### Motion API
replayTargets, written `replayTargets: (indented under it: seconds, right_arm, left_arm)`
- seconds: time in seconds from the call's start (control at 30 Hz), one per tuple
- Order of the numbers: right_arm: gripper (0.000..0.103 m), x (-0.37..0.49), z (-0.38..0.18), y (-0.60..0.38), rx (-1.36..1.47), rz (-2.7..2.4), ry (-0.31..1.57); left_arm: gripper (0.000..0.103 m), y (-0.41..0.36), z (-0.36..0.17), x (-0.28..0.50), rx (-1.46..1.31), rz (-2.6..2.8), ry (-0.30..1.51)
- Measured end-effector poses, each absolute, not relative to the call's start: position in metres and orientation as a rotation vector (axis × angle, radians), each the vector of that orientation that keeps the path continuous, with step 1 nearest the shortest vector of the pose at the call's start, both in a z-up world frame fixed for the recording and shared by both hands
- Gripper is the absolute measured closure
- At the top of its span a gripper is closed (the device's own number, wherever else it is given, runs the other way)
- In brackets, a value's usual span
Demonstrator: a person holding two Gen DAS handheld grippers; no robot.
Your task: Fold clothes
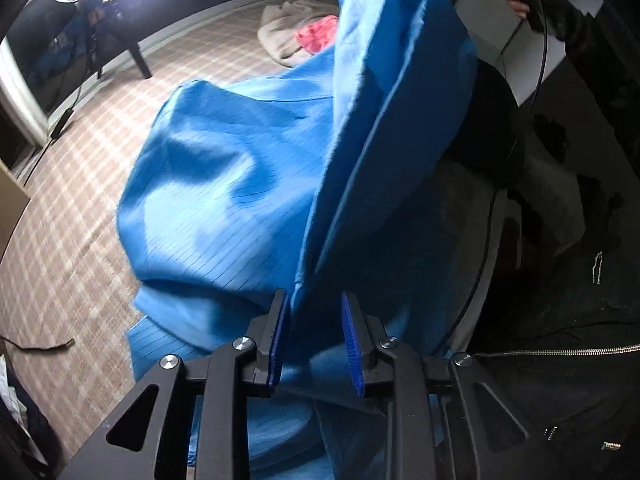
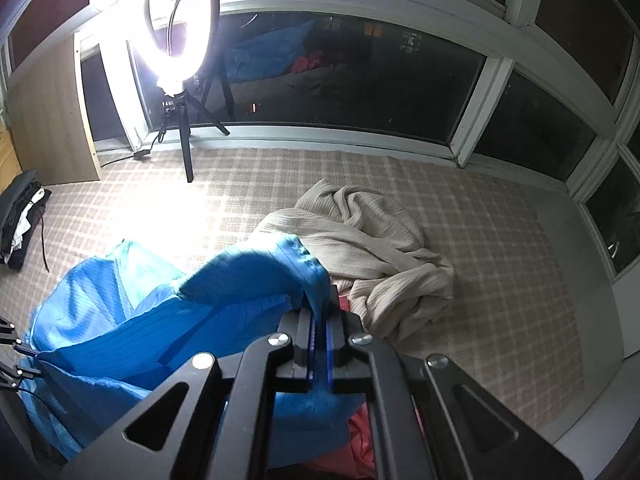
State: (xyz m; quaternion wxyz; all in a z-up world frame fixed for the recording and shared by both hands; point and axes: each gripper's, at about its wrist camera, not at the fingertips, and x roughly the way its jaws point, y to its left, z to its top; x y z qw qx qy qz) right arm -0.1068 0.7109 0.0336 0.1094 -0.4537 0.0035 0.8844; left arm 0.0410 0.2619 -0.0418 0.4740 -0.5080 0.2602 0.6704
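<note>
Left wrist view: left claw with jaws parted wide, a fold of the blue garment hanging between the pads without being pinched. Garment lifted, draped over the checked carpet.

Right wrist view: right claw closed narrowly on a hemmed edge of the blue garment, cloth rising in an arch above the jaws. Beige knit garment crumpled on the carpet just beyond; pink cloth partly hidden beneath the claw. Lit ring light on tripod before the dark window. Stack of dark clothes at far left.
</note>
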Motion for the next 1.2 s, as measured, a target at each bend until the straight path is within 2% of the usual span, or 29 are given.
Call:
replayTargets:
  seconds: [0.13, 0.2, 0.37, 0.5, 0.63, 0.8, 0.9, 1.03, 1.13, 1.2]
  right_arm:
    - [0.1, -0.102, 0.036, 0.715, -1.329, 2.611, 0.019]
    - [0.1, -0.099, 0.037, 0.716, -1.322, 2.616, 0.023]
    - [0.1, -0.087, 0.055, 0.716, -1.24, 2.648, 0.034]
    - [0.1, -0.066, 0.114, 0.708, -1.067, 2.721, 0.072]
    - [0.1, -0.034, 0.205, 0.674, -0.799, 2.819, 0.06]
    - [0.1, 0.014, 0.318, 0.61, -0.481, 2.885, -0.01]
    - [0.1, 0.044, 0.377, 0.566, -0.365, 2.901, -0.028]
    - [0.1, 0.086, 0.439, 0.513, -0.241, 2.893, -0.059]
    - [0.1, 0.12, 0.478, 0.473, -0.161, 2.883, -0.075]
    - [0.1, 0.139, 0.501, 0.447, -0.116, 2.873, -0.099]
  left_arm:
    - [0.079, 0.267, -0.039, 0.054, -1.235, 1.668, 0.677]
    - [0.102, 0.269, -0.037, 0.06, -1.231, 1.682, 0.698]
    - [0.103, 0.274, -0.031, 0.075, -1.215, 1.722, 0.745]
    - [0.103, 0.246, 0.062, 0.073, -1.049, 1.879, 0.737]
    - [0.103, 0.21, 0.166, 0.074, -0.837, 2.111, 0.802]
    - [0.102, 0.165, 0.271, 0.106, -0.532, 2.33, 0.914]
    - [0.102, 0.126, 0.326, 0.138, -0.399, 2.41, 0.921]
    - [0.102, 0.079, 0.375, 0.177, -0.279, 2.466, 0.932]
    - [0.102, 0.062, 0.378, 0.185, -0.191, 2.52, 0.939]
    - [0.102, 0.043, 0.404, 0.208, -0.12, 2.557, 0.905]
